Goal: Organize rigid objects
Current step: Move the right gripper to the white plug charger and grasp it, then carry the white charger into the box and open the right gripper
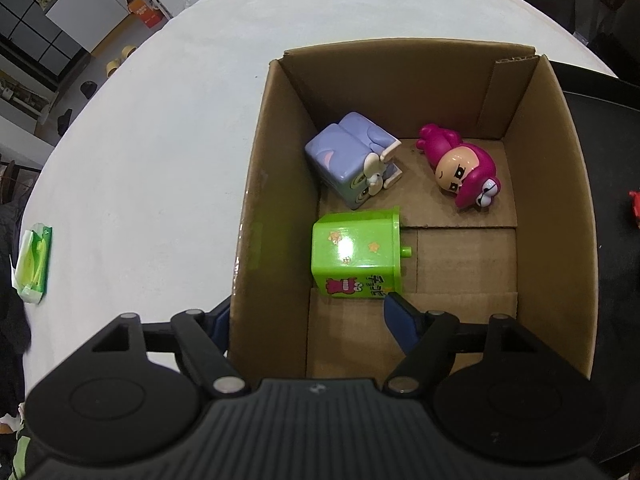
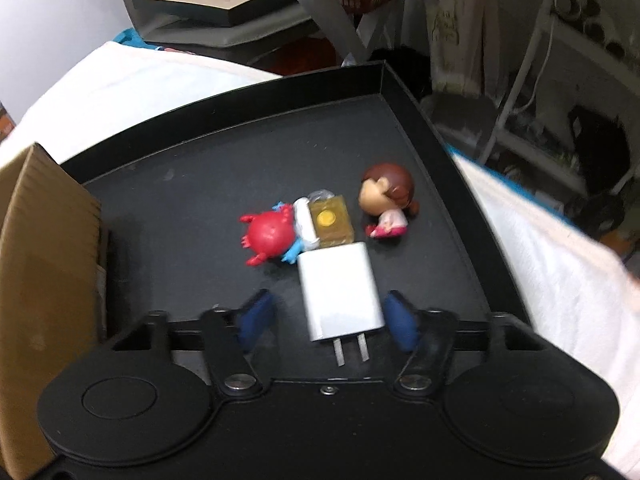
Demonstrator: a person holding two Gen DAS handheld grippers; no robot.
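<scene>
We find the right gripper (image 2: 326, 318) straddling the white charger (image 2: 340, 294) on the black tray (image 2: 420, 92), one pad touching, the other apart: not yet pinched. The left gripper (image 1: 308, 314) hangs spread over the cardboard box (image 1: 560, 184), beside the green toy (image 1: 356, 254), presumably just released.
</scene>
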